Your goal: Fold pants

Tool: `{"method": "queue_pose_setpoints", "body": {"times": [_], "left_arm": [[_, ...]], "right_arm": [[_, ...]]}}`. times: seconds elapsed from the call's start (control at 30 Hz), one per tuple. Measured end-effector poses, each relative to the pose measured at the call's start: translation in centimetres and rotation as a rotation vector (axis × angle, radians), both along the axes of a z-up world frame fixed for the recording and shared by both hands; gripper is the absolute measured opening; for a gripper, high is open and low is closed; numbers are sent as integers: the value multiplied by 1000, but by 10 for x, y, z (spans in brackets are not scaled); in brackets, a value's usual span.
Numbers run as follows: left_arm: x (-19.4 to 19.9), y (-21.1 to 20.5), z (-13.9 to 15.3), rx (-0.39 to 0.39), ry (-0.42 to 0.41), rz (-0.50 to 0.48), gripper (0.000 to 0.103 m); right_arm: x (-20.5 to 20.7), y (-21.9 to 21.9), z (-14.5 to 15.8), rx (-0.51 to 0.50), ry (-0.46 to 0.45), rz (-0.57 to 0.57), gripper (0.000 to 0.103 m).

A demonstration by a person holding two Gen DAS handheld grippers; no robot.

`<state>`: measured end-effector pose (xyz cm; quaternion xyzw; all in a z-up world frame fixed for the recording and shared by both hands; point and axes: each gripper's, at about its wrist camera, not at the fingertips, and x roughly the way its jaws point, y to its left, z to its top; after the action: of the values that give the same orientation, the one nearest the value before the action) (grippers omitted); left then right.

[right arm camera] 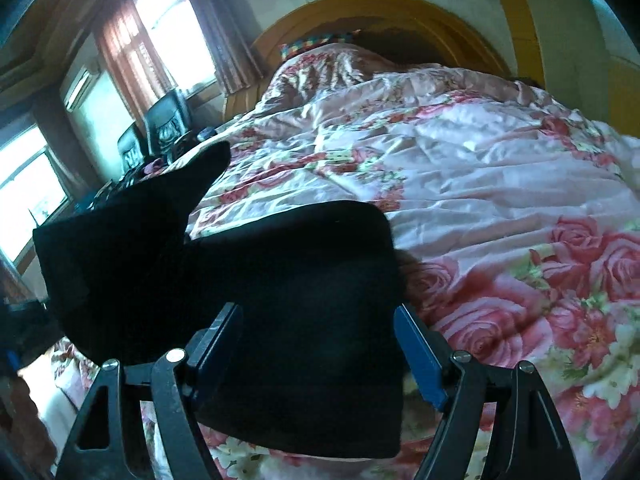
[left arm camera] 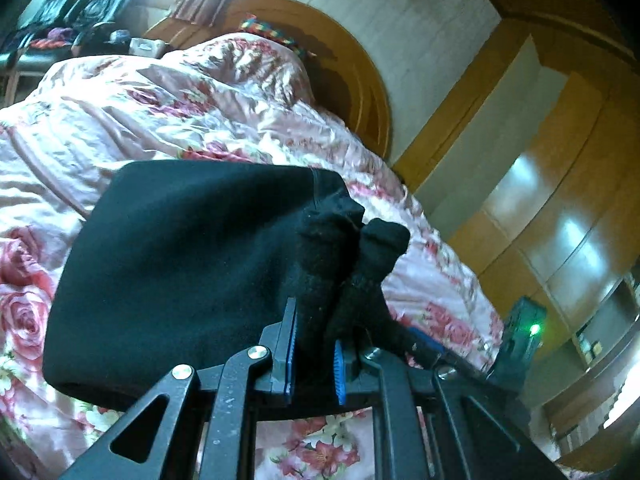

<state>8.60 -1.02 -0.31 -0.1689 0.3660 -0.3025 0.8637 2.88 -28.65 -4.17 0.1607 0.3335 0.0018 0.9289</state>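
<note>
The black pants (left arm camera: 180,264) lie folded on a pink floral quilt (left arm camera: 168,116). My left gripper (left arm camera: 314,344) is shut on a bunched end of the pants, which sticks up between its blue pads. In the right wrist view the pants (right arm camera: 304,320) lie right in front, with one end raised at the left (right arm camera: 132,216). My right gripper (right arm camera: 320,340) is open, its blue fingers (right arm camera: 420,356) wide apart on either side of the folded cloth, gripping nothing.
The quilt (right arm camera: 480,184) covers a bed with a curved wooden headboard (left arm camera: 352,64). Wooden wardrobes (left arm camera: 560,184) stand to the right of the bed. Dark chairs (right arm camera: 168,120) and curtained windows (right arm camera: 172,20) are on the left.
</note>
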Motion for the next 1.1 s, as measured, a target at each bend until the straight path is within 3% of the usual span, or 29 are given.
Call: {"method": "queue_pose_setpoints", "body": {"times": [0.23, 0.37, 0.47, 0.57, 0.7, 0.87, 0.97, 1.1], "left_arm": [[-9, -32, 0, 36, -25, -79, 14], [-16, -60, -15, 172, -52, -142, 16], [-14, -69, -37, 255, -1, -147, 21], [-24, -59, -34, 175, -23, -173, 36], [-35, -45, -23, 118, -14, -244, 36], [-34, -10, -10, 10, -20, -190, 37], [-23, 24, -4, 16, -59, -34, 37], [4, 66, -17, 39, 2, 167, 37]], "right_arm": [[-1, -11, -1, 20, 8, -37, 78], [-2, -16, -2, 25, 7, -52, 78], [-3, -23, -3, 50, 7, -74, 78], [-6, -29, 1, 78, -20, -91, 78], [-11, -28, 11, 151, -84, -55, 78], [-15, -13, 23, 212, -169, 84, 78], [-10, -3, 18, 267, -145, 142, 77], [6, 3, 3, 369, -64, 153, 71]]}}
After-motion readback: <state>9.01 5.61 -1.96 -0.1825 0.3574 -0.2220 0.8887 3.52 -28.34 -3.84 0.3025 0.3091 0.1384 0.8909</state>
